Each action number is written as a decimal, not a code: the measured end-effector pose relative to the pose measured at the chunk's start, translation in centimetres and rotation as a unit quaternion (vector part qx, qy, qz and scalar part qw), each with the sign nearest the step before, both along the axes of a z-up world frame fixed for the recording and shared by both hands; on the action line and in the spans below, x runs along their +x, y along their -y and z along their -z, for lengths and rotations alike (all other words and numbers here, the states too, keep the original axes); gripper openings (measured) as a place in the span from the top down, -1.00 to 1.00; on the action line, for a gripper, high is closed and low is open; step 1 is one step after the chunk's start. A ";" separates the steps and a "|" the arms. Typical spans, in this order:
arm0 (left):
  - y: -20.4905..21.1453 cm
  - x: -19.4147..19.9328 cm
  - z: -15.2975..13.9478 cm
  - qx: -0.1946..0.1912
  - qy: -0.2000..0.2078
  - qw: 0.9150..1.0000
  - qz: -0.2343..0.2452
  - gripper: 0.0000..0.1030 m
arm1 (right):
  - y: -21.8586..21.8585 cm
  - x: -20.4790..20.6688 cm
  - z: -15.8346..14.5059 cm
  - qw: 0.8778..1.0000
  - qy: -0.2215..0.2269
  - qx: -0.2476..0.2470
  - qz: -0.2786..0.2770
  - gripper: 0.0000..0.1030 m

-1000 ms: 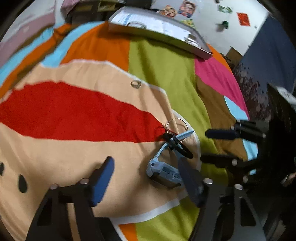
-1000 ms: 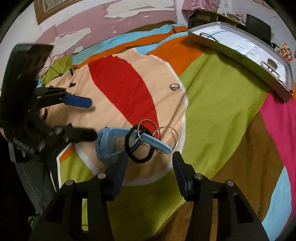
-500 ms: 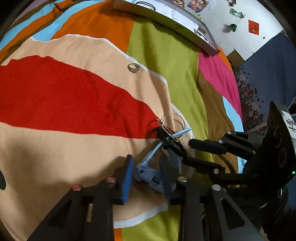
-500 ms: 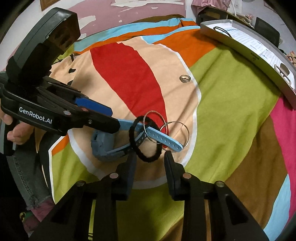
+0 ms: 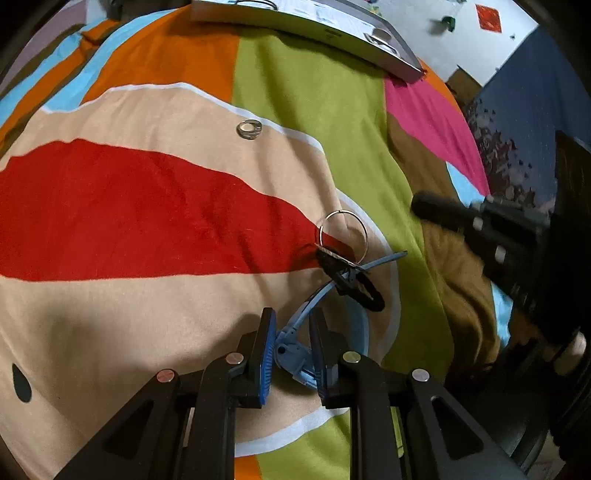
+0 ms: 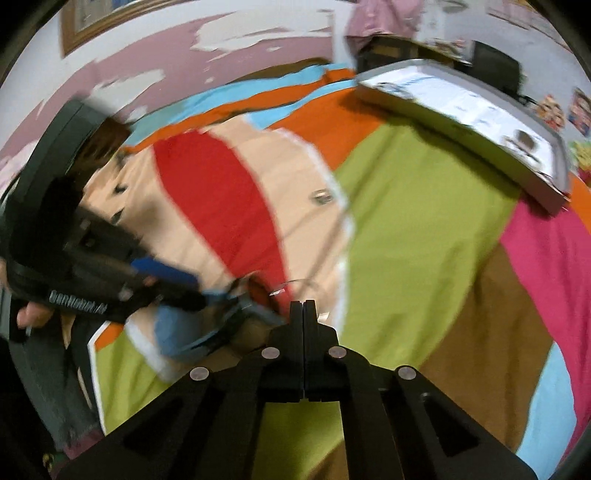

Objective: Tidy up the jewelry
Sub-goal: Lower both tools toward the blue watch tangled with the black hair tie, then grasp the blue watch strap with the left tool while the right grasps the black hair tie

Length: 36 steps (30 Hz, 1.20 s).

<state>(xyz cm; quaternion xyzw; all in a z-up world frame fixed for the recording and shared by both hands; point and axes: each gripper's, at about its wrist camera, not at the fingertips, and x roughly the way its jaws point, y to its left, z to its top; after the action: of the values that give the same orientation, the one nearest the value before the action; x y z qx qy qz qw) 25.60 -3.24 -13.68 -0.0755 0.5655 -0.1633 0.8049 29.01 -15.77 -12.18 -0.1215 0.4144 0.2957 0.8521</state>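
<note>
Left tool (image 5: 291, 332): jaws have just been closing and now clamp the body of the blue watch (image 5: 295, 354), both pads pressing its sides. Watch lies on the peach patch of the multicoloured bedspread (image 5: 147, 221), near the bed's near edge in the left wrist view. One strap runs up and away from the tool, threaded through a black hair tie (image 5: 351, 280). A thin silver hoop (image 5: 343, 232) lies just beyond the hair tie, touching it, at the tip of the red patch.

Right tool (image 6: 303, 306): jaws have just been closing and are now fully together; nothing visible between the pads. Its tips sit just beside the hair tie and strap cluster, but that view is motion-blurred, so contact can't be confirmed.

Small silver ring (image 5: 250, 129) sits alone further up the bed on the peach patch, by the white border, well apart from the cluster.

Grey tray (image 5: 314, 33) rests at the far edge of the bed, lined with printed paper, with some small items inside, too small to identify.
</note>
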 end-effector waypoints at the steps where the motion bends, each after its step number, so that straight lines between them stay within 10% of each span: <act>1: 0.1 0.0 0.0 0.002 -0.001 1.000 0.002 0.65 | 0.5 0.3 -0.2 1.000 0.003 0.005 0.014 0.99; 7: 0.2 0.0 0.6 0.017 -0.007 1.000 0.002 0.67 | 1.8 0.6 -0.8 0.998 -0.023 0.052 0.010 0.99; 27: -1.5 0.4 1.0 -0.016 -0.036 0.998 -0.052 0.85 | -2.1 -2.3 1.4 0.992 -0.064 -0.020 -0.106 0.96; 36: -1.3 0.5 1.0 -0.024 -0.041 0.998 -0.051 0.85 | -3.8 -2.8 2.3 0.990 -0.061 -0.045 -0.122 0.53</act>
<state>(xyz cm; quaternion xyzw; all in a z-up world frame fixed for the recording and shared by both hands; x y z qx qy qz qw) 26.15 -1.96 -14.68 -0.1302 0.5892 -0.1329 0.7863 26.18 -11.94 -14.44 -0.1912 0.4606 0.3858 0.7762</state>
